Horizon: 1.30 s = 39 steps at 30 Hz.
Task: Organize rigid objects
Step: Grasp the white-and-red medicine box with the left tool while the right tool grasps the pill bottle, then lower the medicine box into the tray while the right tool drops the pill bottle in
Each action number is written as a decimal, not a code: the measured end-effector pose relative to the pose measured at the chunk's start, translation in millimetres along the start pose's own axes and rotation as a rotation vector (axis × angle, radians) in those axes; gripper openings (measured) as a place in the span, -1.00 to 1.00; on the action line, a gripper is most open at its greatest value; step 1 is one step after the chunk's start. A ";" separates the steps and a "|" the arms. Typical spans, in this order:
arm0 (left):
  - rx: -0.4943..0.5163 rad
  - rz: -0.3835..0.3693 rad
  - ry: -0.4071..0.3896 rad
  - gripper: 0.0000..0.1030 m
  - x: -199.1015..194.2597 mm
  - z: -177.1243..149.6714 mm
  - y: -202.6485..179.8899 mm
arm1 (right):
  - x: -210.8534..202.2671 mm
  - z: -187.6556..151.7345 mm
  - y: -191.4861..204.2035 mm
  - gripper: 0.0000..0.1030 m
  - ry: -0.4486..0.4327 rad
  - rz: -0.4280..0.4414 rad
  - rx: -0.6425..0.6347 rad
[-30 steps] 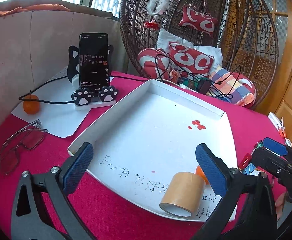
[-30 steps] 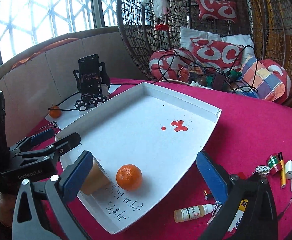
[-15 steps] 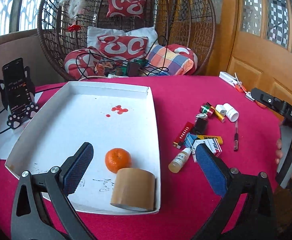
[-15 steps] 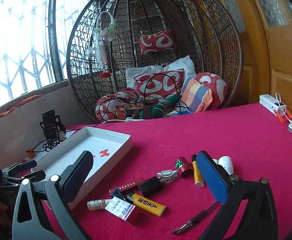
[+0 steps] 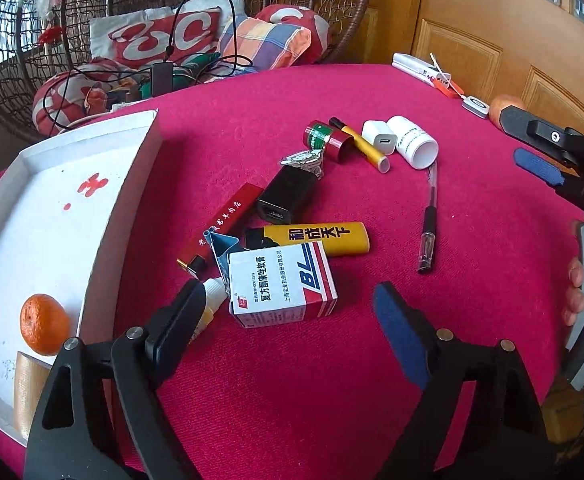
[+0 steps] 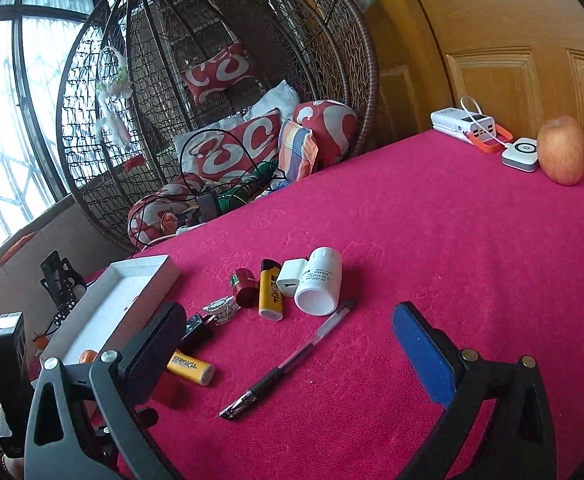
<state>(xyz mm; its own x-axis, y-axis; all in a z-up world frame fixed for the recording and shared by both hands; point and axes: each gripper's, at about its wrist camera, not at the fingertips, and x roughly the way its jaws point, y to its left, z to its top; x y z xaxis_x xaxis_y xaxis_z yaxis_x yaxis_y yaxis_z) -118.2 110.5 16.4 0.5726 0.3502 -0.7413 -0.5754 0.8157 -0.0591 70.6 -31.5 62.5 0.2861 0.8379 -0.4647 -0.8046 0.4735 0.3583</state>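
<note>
A white tray on the red tablecloth holds an orange and a tape roll. Right of it lie small items: a medicine box, a yellow lighter, a red flat box, a black charger, a pen, a white bottle. My left gripper is open and empty, just in front of the medicine box. My right gripper is open and empty above the pen, with the white bottle beyond.
A wicker hanging chair with cushions and cables stands behind the table. An apple, a power bank and a small white device lie at the far right edge. A phone on a stand is far left.
Both grippers have swung right, away from the tray and toward the pile of small items. The left one now sits close to the medicine box, the right one over the pen.
</note>
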 end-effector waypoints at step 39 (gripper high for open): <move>-0.040 -0.124 -0.265 -0.06 -84.4 0.8 11.4 | 10.3 37.6 10.9 -0.28 0.042 0.020 -0.002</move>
<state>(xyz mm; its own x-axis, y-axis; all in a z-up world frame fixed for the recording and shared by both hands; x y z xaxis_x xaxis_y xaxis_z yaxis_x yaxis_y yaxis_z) -172.7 90.5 78.8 0.7697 0.3610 -0.5265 -0.5110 0.8428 -0.1692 84.3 -7.5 92.1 0.2483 0.8349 -0.4913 -0.8109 0.4565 0.3661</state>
